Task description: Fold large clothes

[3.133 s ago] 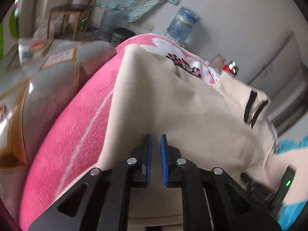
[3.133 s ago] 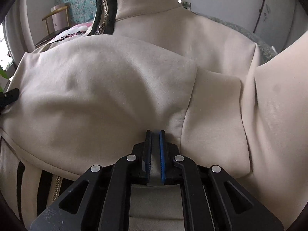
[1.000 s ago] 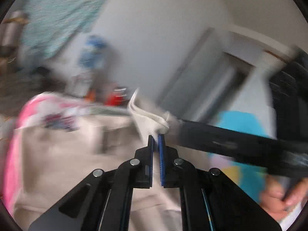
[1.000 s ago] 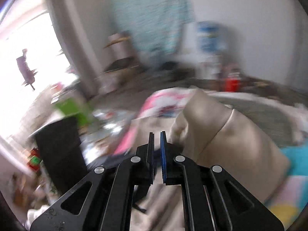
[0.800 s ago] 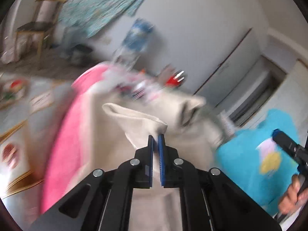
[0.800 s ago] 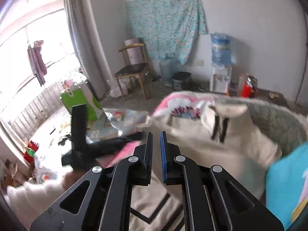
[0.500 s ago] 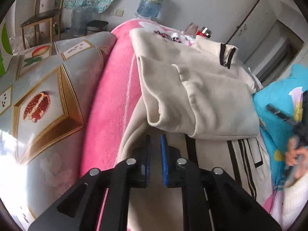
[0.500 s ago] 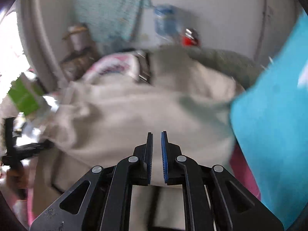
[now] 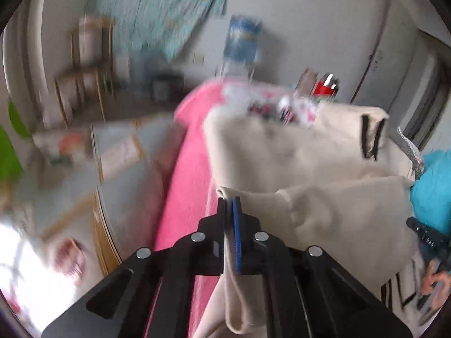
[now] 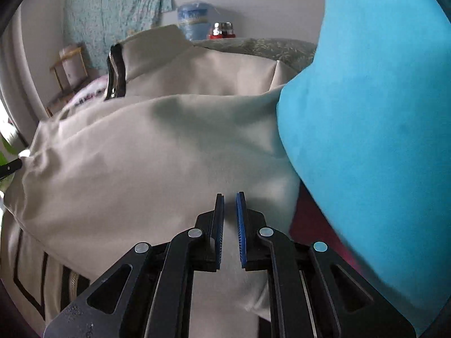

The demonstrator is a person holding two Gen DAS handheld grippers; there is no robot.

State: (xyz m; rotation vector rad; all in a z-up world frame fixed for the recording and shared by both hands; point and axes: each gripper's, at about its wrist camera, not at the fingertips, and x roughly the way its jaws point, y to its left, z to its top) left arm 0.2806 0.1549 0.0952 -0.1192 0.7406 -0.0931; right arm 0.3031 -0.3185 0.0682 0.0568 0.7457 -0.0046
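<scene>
A fuzzy pink blanket (image 9: 183, 174) covers the bed, and a bright turquoise fabric mass (image 10: 375, 118) bulks on its right side. A teal patterned cloth (image 9: 166, 8) hangs on the pale wall, above a wooden chair (image 9: 84, 73). A blue water-cooler bottle (image 10: 194, 19) stands beside a red canister (image 10: 222, 32).

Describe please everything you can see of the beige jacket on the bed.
The beige soft-fabric jacket with black trim lies on the pink fleece blanket, folded over itself so one layer covers another. Its stand-up collar has black edging beside a zipper; black stripes show on the lower layer. The fabric looks thick, smooth and slightly wrinkled. The left tool is shut on a lifted edge of it. The right tool hovers just above it, narrowly open, holding nothing. A bright blue cloth touches its right side.
</scene>
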